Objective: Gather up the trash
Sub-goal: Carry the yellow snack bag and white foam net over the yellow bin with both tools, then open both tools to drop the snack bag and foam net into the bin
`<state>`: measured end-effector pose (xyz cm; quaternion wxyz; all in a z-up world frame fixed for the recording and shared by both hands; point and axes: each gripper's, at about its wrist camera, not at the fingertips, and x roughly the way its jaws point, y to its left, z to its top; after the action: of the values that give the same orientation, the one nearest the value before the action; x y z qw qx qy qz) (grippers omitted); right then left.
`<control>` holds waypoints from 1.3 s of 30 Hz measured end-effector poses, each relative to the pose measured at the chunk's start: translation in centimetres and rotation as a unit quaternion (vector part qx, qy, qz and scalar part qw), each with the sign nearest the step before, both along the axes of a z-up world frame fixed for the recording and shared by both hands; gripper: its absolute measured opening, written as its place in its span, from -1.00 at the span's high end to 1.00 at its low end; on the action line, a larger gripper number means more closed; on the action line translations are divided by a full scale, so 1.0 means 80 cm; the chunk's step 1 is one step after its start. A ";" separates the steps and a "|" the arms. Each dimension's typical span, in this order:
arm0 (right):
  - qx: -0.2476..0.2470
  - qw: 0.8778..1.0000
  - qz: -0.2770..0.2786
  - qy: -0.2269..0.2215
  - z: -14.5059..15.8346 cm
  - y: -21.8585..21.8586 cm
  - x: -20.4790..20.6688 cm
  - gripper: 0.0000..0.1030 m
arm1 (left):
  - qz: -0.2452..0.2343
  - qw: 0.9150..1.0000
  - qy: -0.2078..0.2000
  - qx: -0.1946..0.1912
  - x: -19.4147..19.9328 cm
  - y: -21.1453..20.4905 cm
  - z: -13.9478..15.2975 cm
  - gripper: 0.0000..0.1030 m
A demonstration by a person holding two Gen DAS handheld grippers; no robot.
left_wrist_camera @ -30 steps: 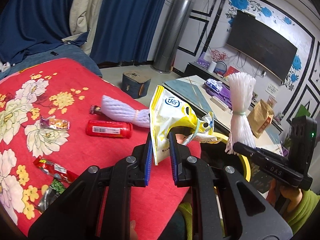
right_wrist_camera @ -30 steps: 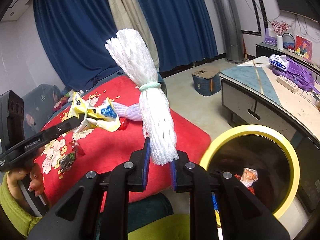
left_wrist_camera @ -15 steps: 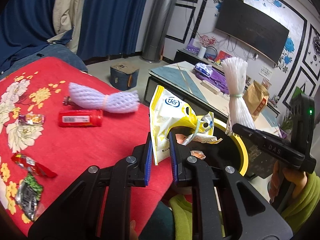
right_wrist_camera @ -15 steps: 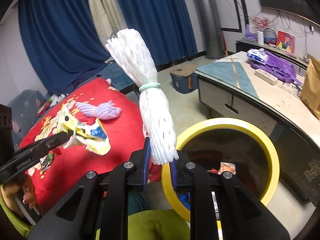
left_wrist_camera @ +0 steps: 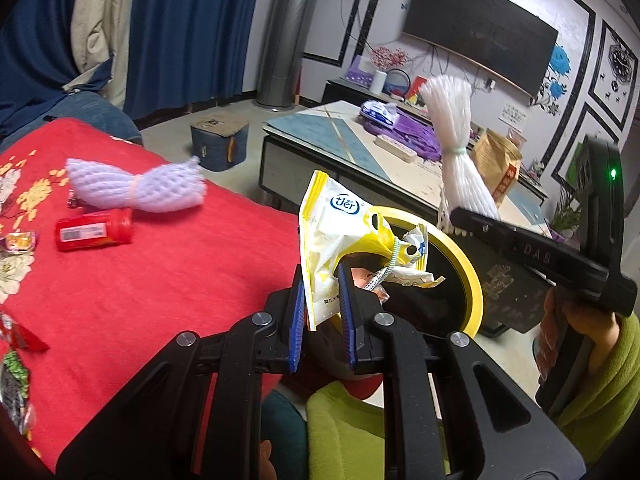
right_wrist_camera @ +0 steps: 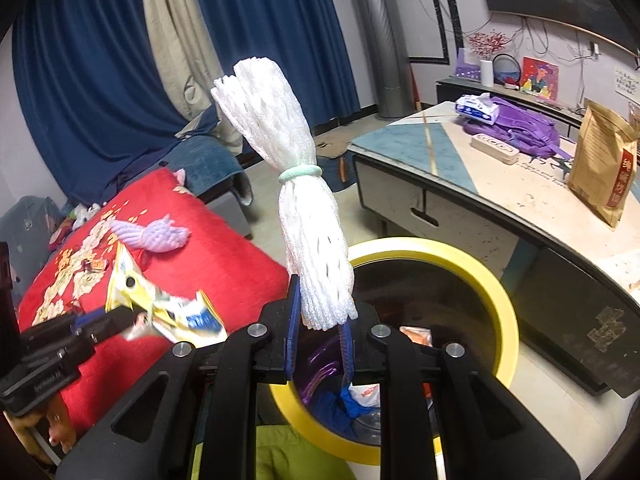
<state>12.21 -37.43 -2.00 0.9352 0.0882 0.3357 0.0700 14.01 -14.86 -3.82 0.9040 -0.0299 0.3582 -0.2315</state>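
Note:
My left gripper [left_wrist_camera: 322,280] is shut on a yellow-and-white snack bag [left_wrist_camera: 344,248] and holds it at the near rim of the yellow-rimmed trash bin [left_wrist_camera: 474,280]. My right gripper [right_wrist_camera: 318,316] is shut on a white foam net bundle [right_wrist_camera: 304,208] tied with a green band, held upright over the bin's near rim [right_wrist_camera: 496,288]. The bundle also shows in the left wrist view [left_wrist_camera: 456,152]. The bin holds several wrappers. On the red floral cover [left_wrist_camera: 160,280] lie a purple foam net [left_wrist_camera: 136,188], a red bottle [left_wrist_camera: 94,230] and some wrappers [left_wrist_camera: 18,240].
A low table [right_wrist_camera: 500,184] with a brown paper bag [right_wrist_camera: 604,168] and purple bag stands behind the bin. Blue curtains and a steel pipe are at the back. A small box [left_wrist_camera: 218,142] sits on the floor.
Both grippers have swung right, away from the red cover toward the bin, each carrying its item. The bin now fills more of both views.

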 end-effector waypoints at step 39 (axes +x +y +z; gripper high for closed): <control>0.005 0.993 -0.078 0.094 -0.081 -0.073 0.033 0.36 | -0.091 0.993 0.061 0.052 0.038 -0.113 -0.085 0.77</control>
<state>14.85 -43.30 -8.50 0.9017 0.1245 0.4139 -0.0099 17.03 -23.87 -10.62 0.8560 0.0356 0.4254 -0.2917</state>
